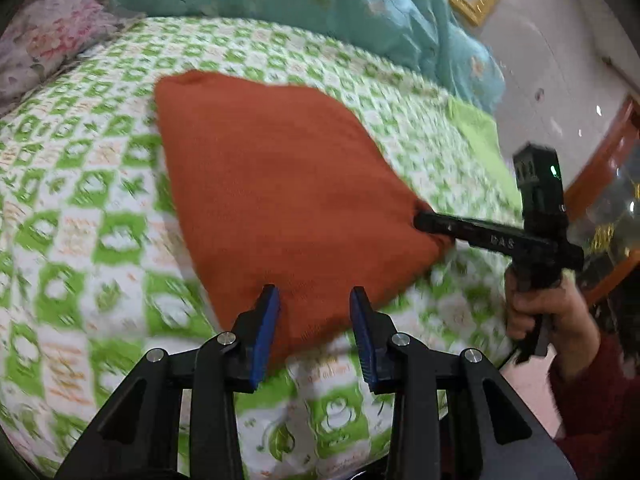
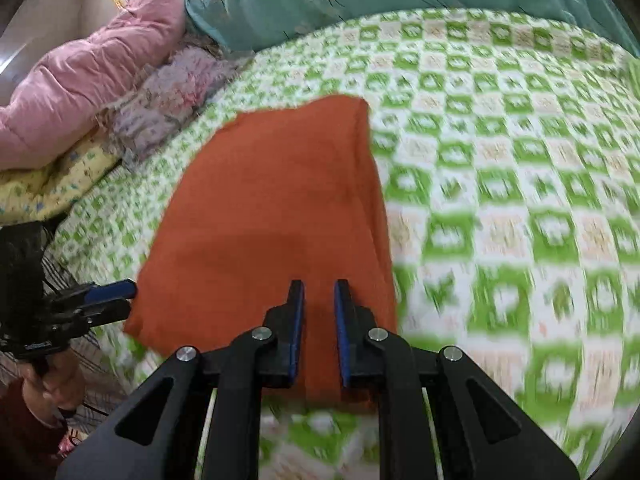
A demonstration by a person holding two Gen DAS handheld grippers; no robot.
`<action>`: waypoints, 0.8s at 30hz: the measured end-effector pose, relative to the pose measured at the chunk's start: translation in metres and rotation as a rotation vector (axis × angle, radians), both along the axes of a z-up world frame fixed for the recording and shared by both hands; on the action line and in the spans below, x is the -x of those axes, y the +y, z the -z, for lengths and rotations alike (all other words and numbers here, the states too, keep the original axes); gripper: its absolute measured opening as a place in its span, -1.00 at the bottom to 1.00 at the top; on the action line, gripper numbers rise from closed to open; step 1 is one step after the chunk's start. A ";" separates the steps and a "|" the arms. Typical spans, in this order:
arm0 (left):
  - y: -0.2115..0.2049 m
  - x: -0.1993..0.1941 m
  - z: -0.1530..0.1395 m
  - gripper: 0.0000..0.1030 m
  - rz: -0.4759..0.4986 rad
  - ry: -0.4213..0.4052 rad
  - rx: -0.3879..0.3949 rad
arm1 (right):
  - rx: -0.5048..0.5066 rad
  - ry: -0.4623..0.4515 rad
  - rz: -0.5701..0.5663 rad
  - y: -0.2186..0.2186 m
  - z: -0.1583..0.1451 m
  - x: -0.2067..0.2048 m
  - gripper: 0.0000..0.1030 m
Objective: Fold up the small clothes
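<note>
Rust cloth (image 1: pixel 280 184) lay mid-frame on the checked bedspread (image 1: pixel 80 200), long axis running up-frame; left gripper (image 1: pixel 314 300) gaped over its near edge, right gripper (image 2: pixel 319 296) narrowly parted (grip unclear) at the corner

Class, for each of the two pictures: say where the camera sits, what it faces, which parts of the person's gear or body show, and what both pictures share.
Left wrist: sits on the left hand-held gripper, faces down over the orange cloth; shows the right hand-held gripper and right hand.
Right wrist: sits on the right hand-held gripper, faces the same cloth; shows the left hand-held gripper.
Shared: cloth, green checked bedcover, teal quilt.
</note>
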State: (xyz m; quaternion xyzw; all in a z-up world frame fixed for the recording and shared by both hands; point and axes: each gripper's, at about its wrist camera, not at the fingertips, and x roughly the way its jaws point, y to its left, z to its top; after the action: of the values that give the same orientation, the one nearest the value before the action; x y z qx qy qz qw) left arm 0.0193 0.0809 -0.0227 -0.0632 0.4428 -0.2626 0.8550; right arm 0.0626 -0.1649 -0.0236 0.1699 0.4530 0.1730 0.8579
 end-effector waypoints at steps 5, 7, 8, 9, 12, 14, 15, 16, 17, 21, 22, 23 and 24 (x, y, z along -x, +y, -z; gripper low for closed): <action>-0.005 -0.001 0.012 -0.28 -0.035 0.025 -0.019 | -0.036 0.019 0.033 -0.008 0.012 0.005 -0.68; -0.001 -0.002 0.006 -0.26 -0.027 0.036 0.005 | -0.029 0.013 0.035 -0.006 0.006 0.007 -0.68; 0.002 -0.003 0.001 -0.20 -0.018 0.034 0.015 | -0.037 0.004 0.032 -0.007 0.000 0.007 -0.64; 0.007 -0.006 -0.005 -0.05 -0.024 0.027 0.018 | -0.041 -0.005 0.031 -0.008 -0.003 0.008 -0.54; 0.025 -0.016 -0.013 0.11 -0.082 0.012 0.034 | -0.049 -0.036 0.052 -0.012 -0.014 0.010 -0.29; 0.036 -0.028 -0.011 0.11 -0.131 0.043 0.042 | -0.054 -0.045 0.066 -0.014 -0.017 0.007 -0.29; 0.042 -0.036 -0.007 0.11 -0.157 0.062 0.051 | -0.059 -0.043 0.073 -0.014 -0.018 0.004 -0.29; 0.047 -0.042 -0.005 0.11 -0.173 0.075 0.062 | -0.065 -0.040 0.075 -0.014 -0.018 0.002 -0.29; 0.051 -0.047 -0.003 0.11 -0.190 0.091 0.071 | -0.070 -0.040 0.072 -0.013 -0.019 0.000 -0.29; 0.063 -0.075 0.006 0.14 -0.240 0.127 0.098 | -0.090 -0.044 0.047 -0.009 -0.022 -0.010 -0.29; 0.064 -0.081 0.006 0.14 -0.247 0.131 0.103 | -0.090 -0.044 0.044 -0.008 -0.023 -0.017 -0.29; 0.065 -0.091 0.007 0.16 -0.254 0.139 0.118 | -0.087 -0.046 0.046 -0.008 -0.023 -0.022 -0.27; 0.068 -0.104 0.009 0.17 -0.261 0.154 0.142 | -0.083 -0.044 0.060 -0.009 -0.022 -0.032 -0.21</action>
State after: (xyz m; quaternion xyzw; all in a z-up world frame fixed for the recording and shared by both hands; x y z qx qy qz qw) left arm 0.1228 0.1486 -0.0319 -0.2003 0.4754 -0.1746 0.8387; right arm 0.0945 -0.1734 -0.0012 0.2148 0.4210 0.1697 0.8648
